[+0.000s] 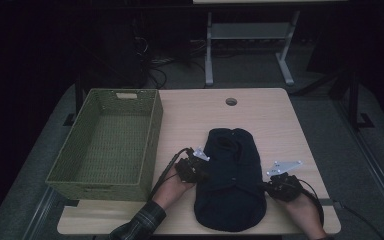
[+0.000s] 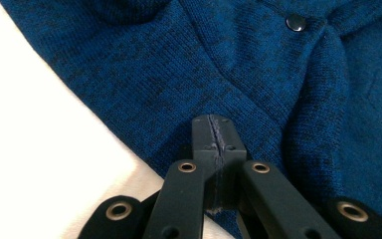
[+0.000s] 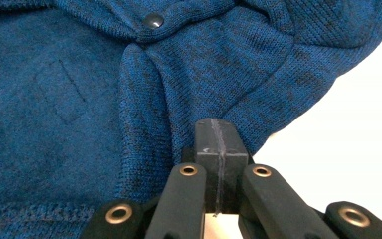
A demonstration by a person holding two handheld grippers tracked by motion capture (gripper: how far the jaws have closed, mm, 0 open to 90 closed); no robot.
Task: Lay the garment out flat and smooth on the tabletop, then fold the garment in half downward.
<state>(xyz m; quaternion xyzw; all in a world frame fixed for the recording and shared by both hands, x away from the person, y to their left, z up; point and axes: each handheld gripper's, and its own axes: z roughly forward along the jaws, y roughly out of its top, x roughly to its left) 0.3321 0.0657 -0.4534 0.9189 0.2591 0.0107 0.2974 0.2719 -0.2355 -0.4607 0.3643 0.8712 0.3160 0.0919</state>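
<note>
Dark blue knit sweater lies flat on the table, collar end away from the person, hem toward the near edge, spread between the two grippers. Left gripper sits at the sweater's left edge, right gripper at its right edge — both touching the fabric, hands behind them. In the left gripper view the left gripper has its jaws pressed fully together, seam line between the pads showing no gap; blue fuzz runs along that seam, and the knit edge of the sweater lies directly at and under the tips, so it reads as pinched on the fabric edge. Ahead of those jaws and off to their right a dark snap button sits on the placket; bare tabletop is to the jaws' left. In the right gripper view the right gripper is likewise closed tight, pads meeting on a thin line, tips at the rolled edge of the sweater — whether cloth is actually between the pads I cannot tell for sure, but the edge meets the tips. Another snap button is ahead and left of these jaws; bare table to their right. Green woven basket stands beyond the left gripper's outer side, well apart from the sweater.
</note>
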